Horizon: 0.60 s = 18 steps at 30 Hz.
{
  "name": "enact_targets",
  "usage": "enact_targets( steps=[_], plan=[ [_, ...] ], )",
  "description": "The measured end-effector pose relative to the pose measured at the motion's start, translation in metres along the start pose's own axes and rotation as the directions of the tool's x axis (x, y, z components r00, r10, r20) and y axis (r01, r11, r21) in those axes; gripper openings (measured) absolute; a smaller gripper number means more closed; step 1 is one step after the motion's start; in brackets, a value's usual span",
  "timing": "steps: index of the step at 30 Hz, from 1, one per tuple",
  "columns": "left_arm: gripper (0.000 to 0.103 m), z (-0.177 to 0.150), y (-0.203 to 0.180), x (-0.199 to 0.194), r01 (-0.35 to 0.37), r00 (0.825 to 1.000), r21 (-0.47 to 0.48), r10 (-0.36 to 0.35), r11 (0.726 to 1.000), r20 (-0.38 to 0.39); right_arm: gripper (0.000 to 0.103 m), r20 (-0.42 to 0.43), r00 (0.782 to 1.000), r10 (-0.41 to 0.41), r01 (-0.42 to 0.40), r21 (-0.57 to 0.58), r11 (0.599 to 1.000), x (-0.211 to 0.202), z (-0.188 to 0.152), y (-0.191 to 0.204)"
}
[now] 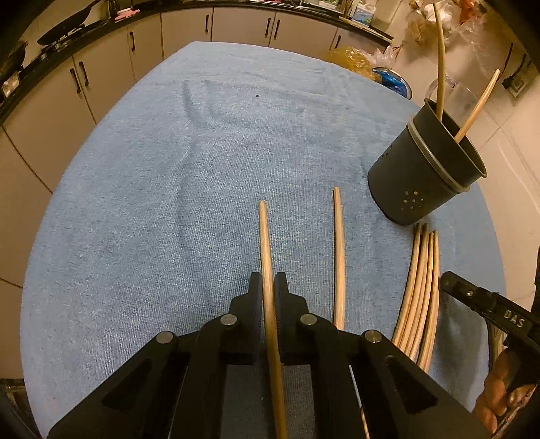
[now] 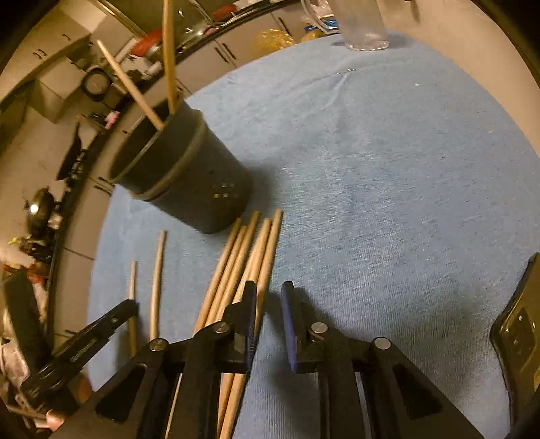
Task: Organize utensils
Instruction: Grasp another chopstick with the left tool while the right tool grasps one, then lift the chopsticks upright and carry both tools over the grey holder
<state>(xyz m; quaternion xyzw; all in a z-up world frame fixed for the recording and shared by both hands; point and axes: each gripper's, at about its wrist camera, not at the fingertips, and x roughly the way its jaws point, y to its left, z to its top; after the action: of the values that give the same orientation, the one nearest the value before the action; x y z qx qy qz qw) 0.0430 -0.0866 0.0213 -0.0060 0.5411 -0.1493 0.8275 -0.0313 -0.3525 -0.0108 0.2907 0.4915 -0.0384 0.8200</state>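
My left gripper point(image 1: 269, 283) is shut on one wooden chopstick point(image 1: 265, 236), which runs forward between the fingers above the blue cloth. A second loose chopstick point(image 1: 339, 256) lies just to its right. A bundle of several chopsticks point(image 1: 420, 287) lies further right, below the dark utensil holder point(image 1: 425, 172), which has two chopsticks standing in it. My right gripper point(image 2: 270, 290) is open and empty; its left finger sits over the bundle point(image 2: 243, 256). The holder point(image 2: 189, 175) stands to the upper left in the right wrist view. The left gripper point(image 2: 128, 309) shows at lower left there.
A blue cloth point(image 1: 202, 169) covers the round table. A clear glass jug point(image 2: 361, 23) stands at the far edge. A dark phone-like object point(image 2: 519, 334) lies at the right edge. Kitchen cabinets point(image 1: 101, 67) and a counter with pans surround the table.
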Motion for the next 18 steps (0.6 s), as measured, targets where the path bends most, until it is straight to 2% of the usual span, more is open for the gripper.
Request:
enact_targets(
  steps=[7, 10, 18],
  plan=[
    [0.007, 0.001, 0.000, 0.002, -0.002, 1.000, 0.003, 0.002, 1.000, 0.000, 0.013, -0.001, 0.995, -0.103, 0.103, -0.079, 0.992, 0.008, 0.005, 0.021],
    [0.007, 0.004, -0.004, 0.004, -0.018, 1.000, 0.011, 0.018, 1.000, -0.002, 0.013, 0.000, 0.983, -0.184, 0.183, -0.119, 0.976, 0.013, 0.011, 0.032],
    [0.006, 0.007, -0.004, 0.003, -0.018, 1.000, 0.026, 0.018, 1.000, -0.005, 0.009, -0.023, 0.972, -0.232, 0.224, -0.181, 0.958, 0.016, 0.012, 0.040]
  ],
)
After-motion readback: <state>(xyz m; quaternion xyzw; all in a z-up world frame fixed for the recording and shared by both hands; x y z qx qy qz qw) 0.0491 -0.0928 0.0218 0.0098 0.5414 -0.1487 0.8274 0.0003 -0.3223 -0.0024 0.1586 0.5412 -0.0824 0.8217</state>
